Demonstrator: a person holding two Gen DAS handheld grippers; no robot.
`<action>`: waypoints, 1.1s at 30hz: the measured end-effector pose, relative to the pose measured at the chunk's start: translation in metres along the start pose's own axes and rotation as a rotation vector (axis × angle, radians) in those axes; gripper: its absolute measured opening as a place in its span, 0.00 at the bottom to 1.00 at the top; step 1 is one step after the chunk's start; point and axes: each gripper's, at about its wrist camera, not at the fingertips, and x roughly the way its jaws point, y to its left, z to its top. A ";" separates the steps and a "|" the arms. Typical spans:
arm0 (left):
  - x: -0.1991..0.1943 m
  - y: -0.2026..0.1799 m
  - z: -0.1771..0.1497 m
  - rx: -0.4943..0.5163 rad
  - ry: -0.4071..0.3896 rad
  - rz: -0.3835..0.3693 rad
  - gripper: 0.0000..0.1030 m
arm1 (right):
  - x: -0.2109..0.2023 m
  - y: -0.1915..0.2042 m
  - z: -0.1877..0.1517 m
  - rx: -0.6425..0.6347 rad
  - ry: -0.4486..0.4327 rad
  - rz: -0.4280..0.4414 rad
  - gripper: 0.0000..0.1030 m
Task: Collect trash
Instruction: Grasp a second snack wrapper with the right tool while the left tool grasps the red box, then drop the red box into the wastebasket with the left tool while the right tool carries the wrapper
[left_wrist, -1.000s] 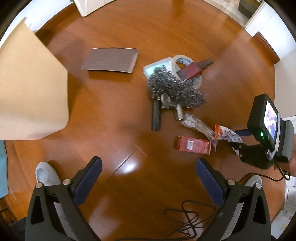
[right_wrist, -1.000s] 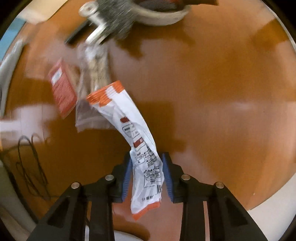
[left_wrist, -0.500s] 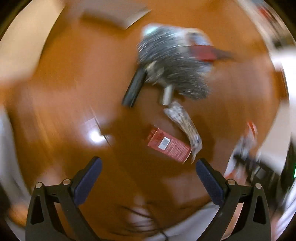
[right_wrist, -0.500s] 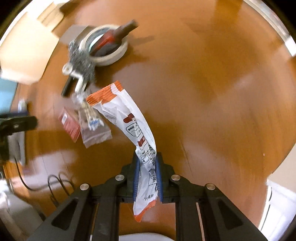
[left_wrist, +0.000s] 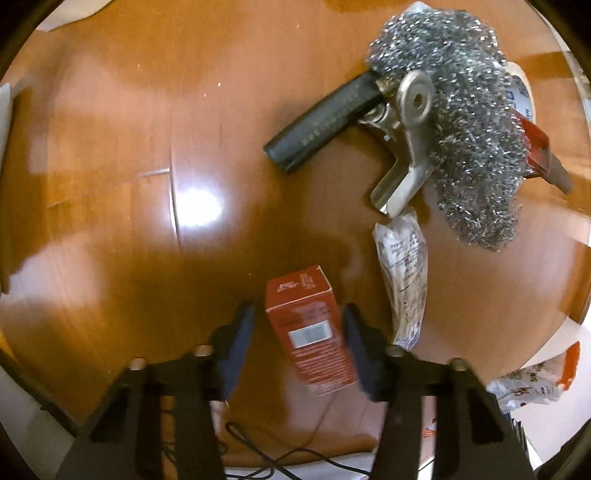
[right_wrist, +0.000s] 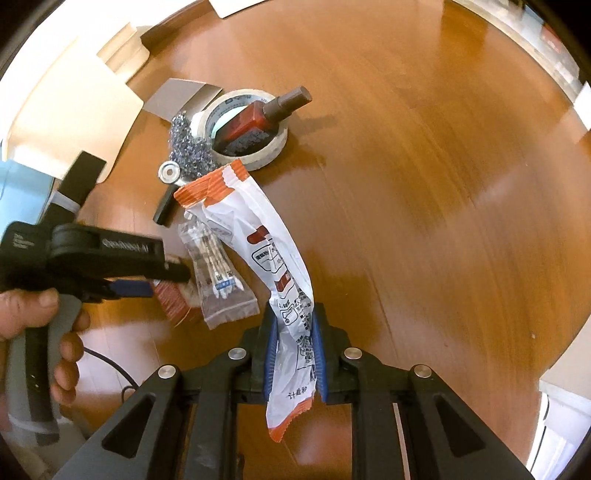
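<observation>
1. In the left wrist view I see a small red box (left_wrist: 312, 328) at 6 o'clock, lying flat on the floor (left_wrist: 147, 155) between the fingers of my left gripper (left_wrist: 297, 345).
2. The left jaws have just been closing. The right pad (left_wrist: 356, 343) looks to be at the box's edge; the left pad (left_wrist: 238, 339) stands a little apart. I judge it not yet clamped.
3. The box looks like light, stiff card. I would take it across its long sides near the middle, gently, since thin card may crush.
4. In the right wrist view my right gripper (right_wrist: 294, 347) is nearly closed, pinching a white and orange wrapper (right_wrist: 266, 240) near its lower end. The wrapper hangs limp toward 11 o'clock; it is soft, thin and probably slippery.
5. A clear packet (left_wrist: 404, 269) lies at 3 o'clock from the box, just beside it. It looks floppy, best pinched at an end seam.
6. Toward 1 o'clock sits a pile: steel wool (left_wrist: 469, 122), a metal clip (left_wrist: 408, 147), a black stick (left_wrist: 325, 122), and a tape roll (right_wrist: 251, 125) with a brown bottle (right_wrist: 262, 122) lying in it.
7. The floor is glossy reddish-brown wood with bright glare. A thin black cable (left_wrist: 280, 458) trails at 6 o'clock.
8. Pale walls edge the room; a beige panel (right_wrist: 70, 122) lies at 10 o'clock in the right view.
</observation>
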 end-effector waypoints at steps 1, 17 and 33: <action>0.000 0.000 0.000 -0.001 0.000 -0.008 0.32 | -0.001 -0.001 0.000 0.001 -0.003 -0.001 0.19; -0.262 0.059 -0.005 0.277 -0.363 -0.283 0.28 | -0.128 0.044 0.021 -0.021 -0.091 -0.078 0.19; -0.426 0.195 0.132 0.183 -0.566 -0.188 0.95 | -0.271 0.246 0.103 -0.207 -0.220 -0.034 0.19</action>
